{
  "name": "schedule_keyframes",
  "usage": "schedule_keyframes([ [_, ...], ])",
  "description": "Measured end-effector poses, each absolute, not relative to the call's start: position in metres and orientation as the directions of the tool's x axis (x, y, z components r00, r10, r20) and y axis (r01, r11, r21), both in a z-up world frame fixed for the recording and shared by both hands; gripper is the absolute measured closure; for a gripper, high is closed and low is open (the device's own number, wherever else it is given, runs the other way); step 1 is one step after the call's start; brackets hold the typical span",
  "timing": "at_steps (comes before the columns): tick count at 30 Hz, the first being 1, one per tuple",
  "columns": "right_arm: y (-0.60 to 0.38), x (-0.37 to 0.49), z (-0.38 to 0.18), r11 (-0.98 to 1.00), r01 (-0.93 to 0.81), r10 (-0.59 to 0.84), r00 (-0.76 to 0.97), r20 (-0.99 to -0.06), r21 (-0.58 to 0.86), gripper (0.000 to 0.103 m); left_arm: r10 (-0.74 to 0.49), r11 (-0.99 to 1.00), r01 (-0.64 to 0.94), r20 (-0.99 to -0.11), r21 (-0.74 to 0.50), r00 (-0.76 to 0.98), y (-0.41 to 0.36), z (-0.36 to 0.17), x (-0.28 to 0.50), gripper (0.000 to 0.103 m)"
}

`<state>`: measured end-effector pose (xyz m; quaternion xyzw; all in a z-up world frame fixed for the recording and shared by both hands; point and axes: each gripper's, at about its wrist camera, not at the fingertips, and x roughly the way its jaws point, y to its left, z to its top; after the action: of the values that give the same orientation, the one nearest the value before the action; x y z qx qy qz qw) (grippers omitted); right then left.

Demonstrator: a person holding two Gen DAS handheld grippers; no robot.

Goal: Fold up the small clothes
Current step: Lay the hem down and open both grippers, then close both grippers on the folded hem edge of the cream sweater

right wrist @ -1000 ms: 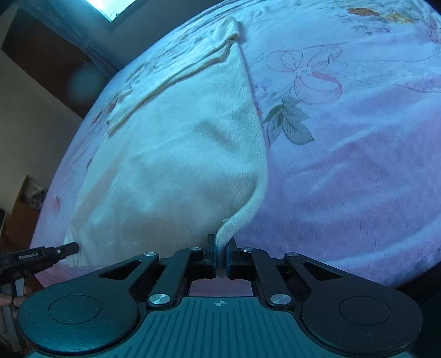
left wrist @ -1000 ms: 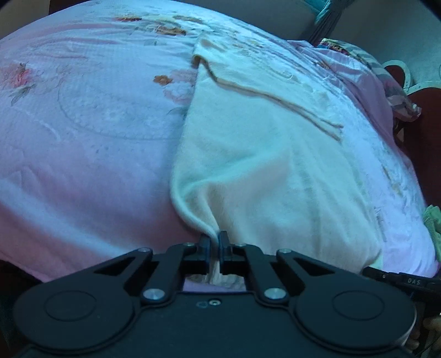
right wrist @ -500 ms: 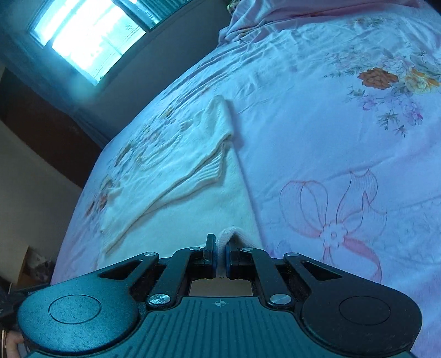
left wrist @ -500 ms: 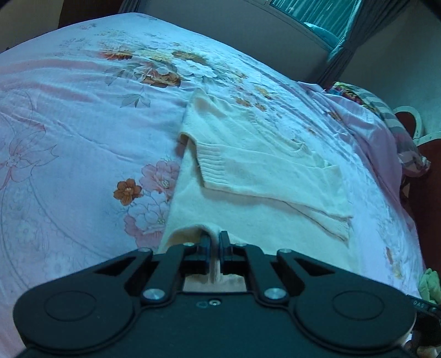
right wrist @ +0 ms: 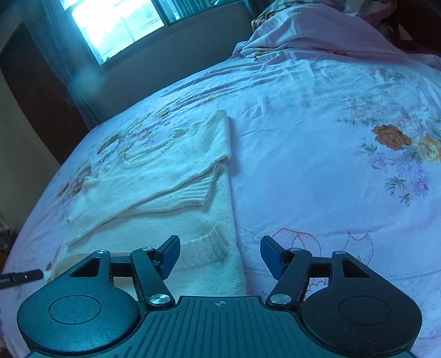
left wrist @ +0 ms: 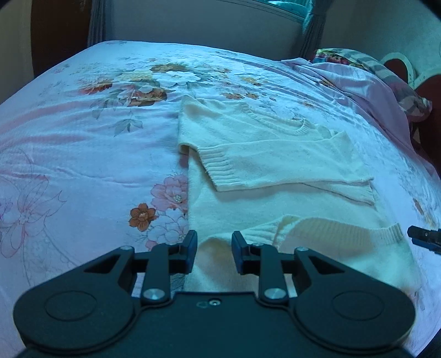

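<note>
A cream knit sweater (left wrist: 275, 170) lies flat on the pink floral bedsheet (left wrist: 82, 165), sleeves folded across its chest and its ribbed bottom hem folded up over the body. It also shows in the right wrist view (right wrist: 171, 187). My left gripper (left wrist: 214, 249) is open and empty, just above the folded hem's left corner. My right gripper (right wrist: 220, 254) is open wide and empty, over the hem's right corner at the sweater's edge. The right gripper's tip (left wrist: 425, 238) shows at the right edge of the left wrist view.
The bedsheet (right wrist: 330, 165) spreads wide to both sides. Bunched pink bedding and a patterned pillow (left wrist: 386, 79) lie at the head of the bed. A wall and a bright window (right wrist: 115, 19) stand beyond the far edge.
Both grippers carried the sweater's bottom hem up over its body, then opened and let it go. The hem now lies folded on the sweater.
</note>
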<state>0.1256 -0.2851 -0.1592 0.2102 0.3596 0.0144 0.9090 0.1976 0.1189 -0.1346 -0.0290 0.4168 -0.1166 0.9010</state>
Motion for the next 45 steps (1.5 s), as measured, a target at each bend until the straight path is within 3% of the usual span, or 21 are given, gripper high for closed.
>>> schedule_keyframes([
  [4, -0.275, 0.127, -0.165, 0.942, 0.094, 0.155, 0.730, -0.665, 0.322, 0.038, -0.245, 0.955, 0.284, -0.756, -0.082, 0.607, 0.107, -0.142, 0.198, 0.071],
  [11, -0.273, 0.135, -0.173, 0.942, 0.061, 0.193, 0.708, -0.679, 0.331, 0.038, -0.274, 0.924, 0.381, -0.745, -0.029, 0.609, 0.107, -0.146, 0.203, 0.036],
  [14, -0.267, 0.138, -0.175, 0.944, 0.026, 0.218, 0.699, -0.681, 0.329, 0.042, -0.316, 0.893, 0.449, -0.752, -0.029, 0.579, 0.103, -0.150, 0.206, 0.041],
  [15, -0.265, 0.139, -0.175, 0.946, 0.017, 0.223, 0.695, -0.683, 0.325, 0.054, -0.327, 0.880, 0.473, -0.758, -0.026, 0.565, 0.100, -0.153, 0.208, 0.052],
  [17, -0.263, 0.143, -0.177, 0.948, 0.007, 0.226, 0.687, -0.690, 0.318, 0.069, -0.324, 0.871, 0.492, -0.767, -0.013, 0.554, 0.094, -0.157, 0.211, 0.068],
  [22, -0.264, 0.150, -0.180, 0.949, -0.008, 0.236, 0.682, -0.693, 0.315, 0.069, -0.338, 0.871, 0.491, -0.747, -0.017, 0.573, 0.091, -0.158, 0.213, 0.093],
  [23, -0.263, 0.152, -0.179, 0.951, -0.020, 0.239, 0.680, -0.693, 0.308, 0.077, -0.338, 0.870, 0.493, -0.746, -0.015, 0.574, 0.090, -0.158, 0.213, 0.095],
  [24, -0.262, 0.154, -0.180, 0.950, -0.030, 0.250, 0.674, -0.696, 0.312, 0.095, -0.342, 0.869, 0.495, -0.745, -0.019, 0.572, 0.090, -0.158, 0.214, 0.096],
  [29, -0.267, 0.164, -0.186, 0.946, -0.019, 0.255, 0.662, -0.705, 0.324, 0.097, -0.349, 0.873, 0.487, -0.747, -0.039, 0.566, 0.092, -0.160, 0.215, 0.096],
  [32, -0.266, 0.168, -0.188, 0.946, -0.011, 0.251, 0.654, -0.714, 0.323, 0.097, -0.306, 0.881, 0.473, -0.759, 0.003, 0.575, 0.087, -0.163, 0.218, 0.083],
  [34, -0.264, 0.169, -0.187, 0.944, -0.023, 0.266, 0.644, -0.717, 0.329, 0.097, -0.301, 0.880, 0.474, -0.759, 0.012, 0.578, 0.087, -0.162, 0.216, 0.079],
  [35, -0.264, 0.168, -0.186, 0.940, -0.034, 0.282, 0.638, -0.717, 0.339, 0.096, -0.313, 0.876, 0.483, -0.759, 0.002, 0.571, 0.089, -0.161, 0.214, 0.074],
  [38, -0.268, 0.165, -0.184, 0.935, -0.036, 0.292, 0.639, -0.712, 0.352, 0.096, -0.316, 0.860, 0.510, -0.756, 0.027, 0.572, 0.095, -0.159, 0.204, 0.039],
  [39, -0.268, 0.165, -0.184, 0.934, -0.034, 0.293, 0.640, -0.710, 0.355, 0.096, -0.319, 0.853, 0.520, -0.751, 0.038, 0.578, 0.097, -0.158, 0.200, 0.037],
  [41, -0.268, 0.164, -0.185, 0.927, -0.025, 0.301, 0.641, -0.706, 0.373, 0.096, -0.334, 0.842, 0.539, -0.752, 0.033, 0.568, 0.100, -0.158, 0.196, 0.037],
  [45, -0.265, 0.163, -0.185, 0.928, -0.013, 0.292, 0.647, -0.704, 0.372, 0.097, -0.333, 0.847, 0.530, -0.757, 0.021, 0.563, 0.100, -0.162, 0.202, 0.054],
])
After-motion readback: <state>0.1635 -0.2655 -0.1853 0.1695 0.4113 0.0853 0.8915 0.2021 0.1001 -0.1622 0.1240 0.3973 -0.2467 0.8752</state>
